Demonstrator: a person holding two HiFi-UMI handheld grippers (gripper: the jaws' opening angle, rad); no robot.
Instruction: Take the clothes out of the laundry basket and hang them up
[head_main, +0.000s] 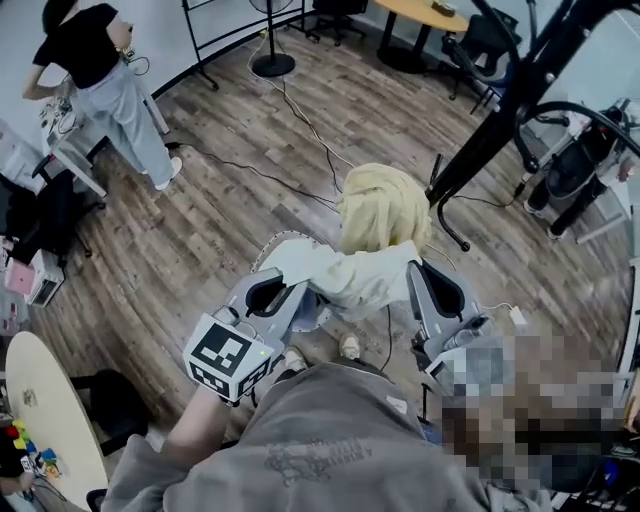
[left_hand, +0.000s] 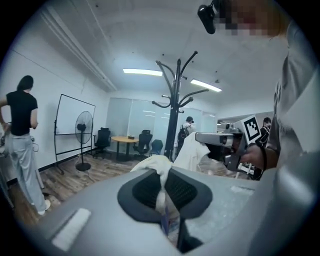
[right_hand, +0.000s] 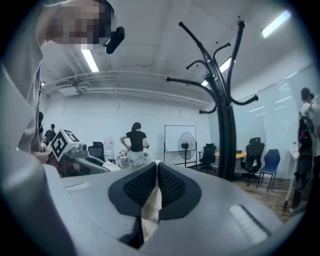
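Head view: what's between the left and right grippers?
A pale garment, stretched from the left gripper to the right gripper, both shut on it. Clear in the head view.

No legible text. Square coded markers on cube (head_main: 230, 357); print on grey sweatshirt (head_main: 310, 462) too blurred to read.
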